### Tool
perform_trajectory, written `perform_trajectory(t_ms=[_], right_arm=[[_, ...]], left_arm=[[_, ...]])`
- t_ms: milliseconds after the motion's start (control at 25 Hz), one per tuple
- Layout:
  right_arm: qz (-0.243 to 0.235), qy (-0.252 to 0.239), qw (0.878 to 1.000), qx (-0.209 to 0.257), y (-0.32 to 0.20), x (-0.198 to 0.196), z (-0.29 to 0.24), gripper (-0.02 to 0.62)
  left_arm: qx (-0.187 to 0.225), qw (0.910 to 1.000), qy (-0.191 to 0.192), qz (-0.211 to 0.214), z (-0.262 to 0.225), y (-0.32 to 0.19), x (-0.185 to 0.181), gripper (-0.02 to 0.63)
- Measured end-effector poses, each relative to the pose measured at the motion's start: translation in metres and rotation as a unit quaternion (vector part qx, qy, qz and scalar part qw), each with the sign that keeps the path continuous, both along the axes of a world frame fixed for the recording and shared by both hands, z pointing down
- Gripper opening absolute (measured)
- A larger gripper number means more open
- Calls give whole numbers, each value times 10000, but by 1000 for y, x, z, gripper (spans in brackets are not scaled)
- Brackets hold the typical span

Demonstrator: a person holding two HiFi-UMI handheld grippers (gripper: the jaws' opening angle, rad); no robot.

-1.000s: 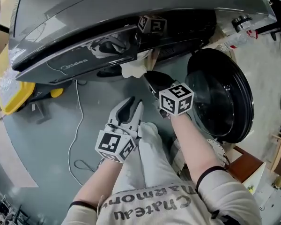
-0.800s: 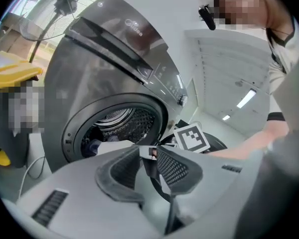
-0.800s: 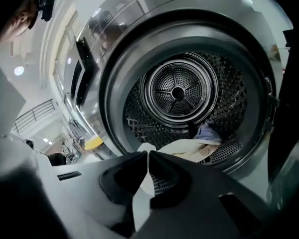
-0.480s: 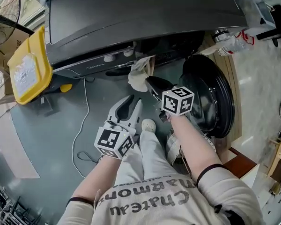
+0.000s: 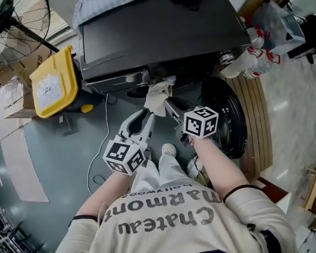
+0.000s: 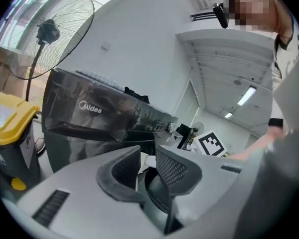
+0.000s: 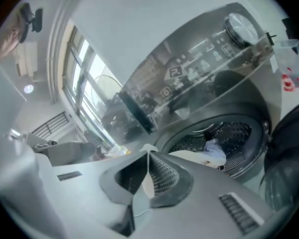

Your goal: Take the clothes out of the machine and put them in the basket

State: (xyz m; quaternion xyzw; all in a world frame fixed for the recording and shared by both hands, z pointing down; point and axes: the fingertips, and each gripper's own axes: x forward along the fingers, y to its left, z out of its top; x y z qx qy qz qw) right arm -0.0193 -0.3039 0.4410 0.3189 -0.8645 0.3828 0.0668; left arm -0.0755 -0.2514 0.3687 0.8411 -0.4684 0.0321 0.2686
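My right gripper point(image 5: 167, 103) is clenched on a white cloth point(image 5: 158, 94) hanging just in front of the machine point(image 5: 163, 33); my left gripper point(image 5: 146, 117) is released and empty. The cloth looks light and limp, so a pinched fold should hold. Grey floor point(image 5: 68, 141) below, yellow bin point(image 5: 50, 86) left; I can't spot the basket.

Yellow bin point(image 5: 53, 87) sits on the grey floor point(image 5: 52, 162), standing fan point(image 5: 13, 15) right behind it. White cable point(image 5: 96, 144) snakes past, plastic bottles point(image 5: 251, 62) off right.
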Motion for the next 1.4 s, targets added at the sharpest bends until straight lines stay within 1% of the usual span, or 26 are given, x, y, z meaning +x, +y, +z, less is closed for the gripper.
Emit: perform_trajectory(t_ms=[80, 280, 520, 680, 840, 1040, 1160, 1280, 1400], right_arm=[[-128, 1, 9998, 145, 3, -2, -21, 32], [-276, -108, 9986, 449, 5, -4, -70, 32], [-231, -309, 9955, 871, 12, 1, -129, 32], [-113, -193, 9927, 1185, 24, -6, -165, 32], [226, -91, 9881, 1521, 43, -10, -197, 32], [925, -266, 9797, 1757, 71, -16, -228, 32], [1315, -216, 9722, 1925, 91, -17, -244, 32], [1667, -169, 9633, 2100, 107, -15, -260, 32], [2035, -282, 9514, 2293, 126, -11, -277, 32]], left_arm=[[148, 9998, 88, 72, -20, -1, 3, 74], [443, 9989, 179, 31, -59, -5, 1, 74], [802, 9960, 370, -149, -94, -13, -1, 74], [1075, 9930, 483, 23, -122, -16, -13, 68], [1289, 9894, 540, 391, -146, -7, -20, 44], [1390, 9841, 534, 967, -161, 11, -30, 25], [1424, 9805, 557, 1233, -168, 22, -34, 18], [1318, 9799, 421, 1436, -168, 31, -35, 12], [1256, 9763, 381, 1722, -170, 43, -34, 11]])
